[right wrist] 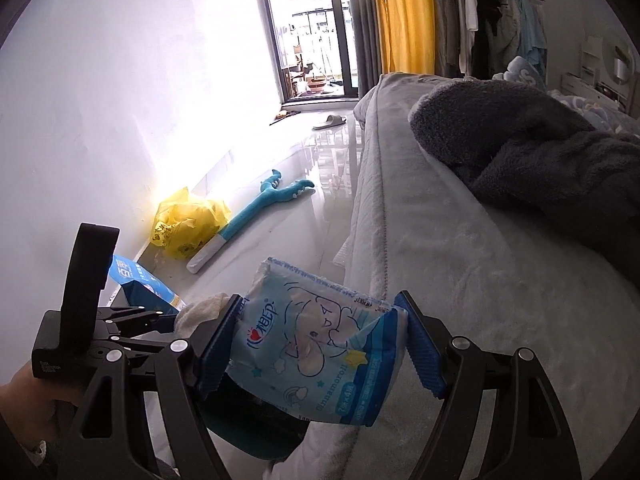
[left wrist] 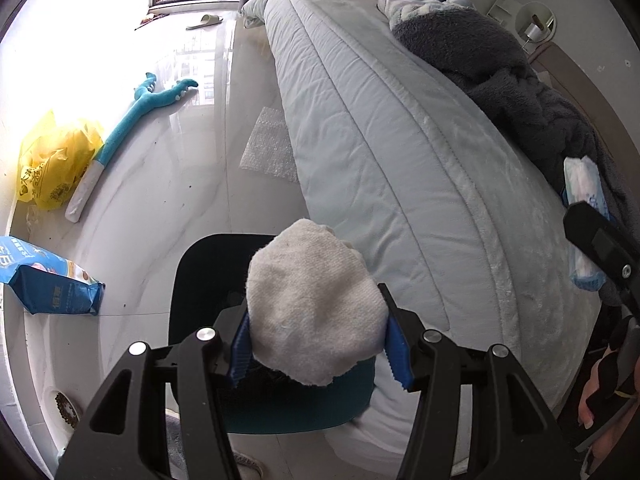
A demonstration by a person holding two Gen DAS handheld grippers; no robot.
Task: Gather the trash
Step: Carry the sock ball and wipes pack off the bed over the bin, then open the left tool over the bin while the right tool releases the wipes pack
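My left gripper (left wrist: 318, 344) is shut on a crumpled white paper wad (left wrist: 312, 312), its blue pads pressing both sides. The wad hangs right over a dark teal bin (left wrist: 188, 264) that stands on the floor against the bed. My right gripper (right wrist: 320, 346) is shut on a light blue tissue packet (right wrist: 312, 320) with a cartoon print, held above the bed's edge. The bin (right wrist: 248, 428) shows just below that packet. In the right wrist view the left gripper (right wrist: 132, 320) and the wad (right wrist: 200, 308) sit at the lower left. The packet (left wrist: 580, 184) also shows at the left wrist view's right edge.
A bed with a pale quilt (left wrist: 380, 140) and a dark grey blanket (left wrist: 480, 60) fills the right. On the glossy floor lie a yellow plastic bag (left wrist: 56, 160), a long blue plush toy (left wrist: 132, 120), a blue pouch (left wrist: 44, 284), a bubble-wrap sheet (left wrist: 268, 144) and a slipper (left wrist: 206, 20).
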